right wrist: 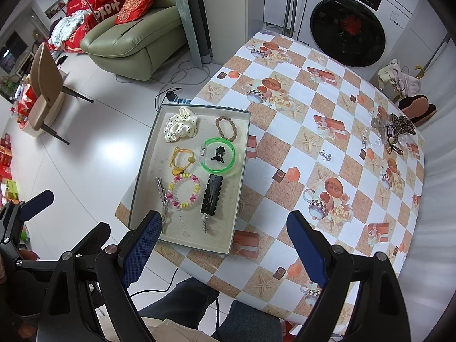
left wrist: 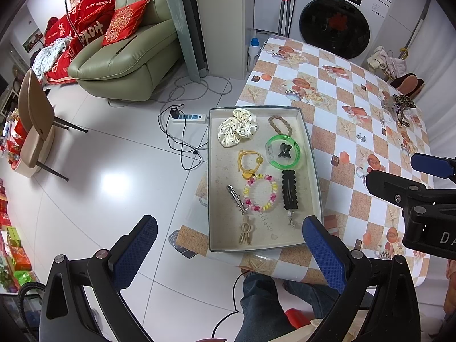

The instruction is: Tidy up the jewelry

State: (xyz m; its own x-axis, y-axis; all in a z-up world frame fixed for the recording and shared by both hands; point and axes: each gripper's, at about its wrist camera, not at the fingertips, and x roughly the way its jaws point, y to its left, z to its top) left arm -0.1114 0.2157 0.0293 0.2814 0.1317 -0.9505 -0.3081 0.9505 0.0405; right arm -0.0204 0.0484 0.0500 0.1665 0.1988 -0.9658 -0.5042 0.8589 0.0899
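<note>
Both the left gripper [left wrist: 229,252] and the right gripper [right wrist: 223,249] hover with jaws wide apart and empty. The tray [right wrist: 144,188] of sorted pieces lies just ahead of them. The unsorted jewelry pile [right wrist: 392,132] sits far ahead and right of the right jaws on the table [right wrist: 299,148], so the right hand is nearer.

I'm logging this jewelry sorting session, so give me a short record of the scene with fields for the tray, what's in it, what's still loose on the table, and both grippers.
tray: shallow grey box at the table's near left corner
in tray: spotted scrunchie, braided ring, green bangle around a small black clip, yellow hair tie, bead bracelet, black snap clip, silver clip
loose on table: pile of accessories at far right, small silver piece
left gripper: open, empty
right gripper: open, empty
</note>
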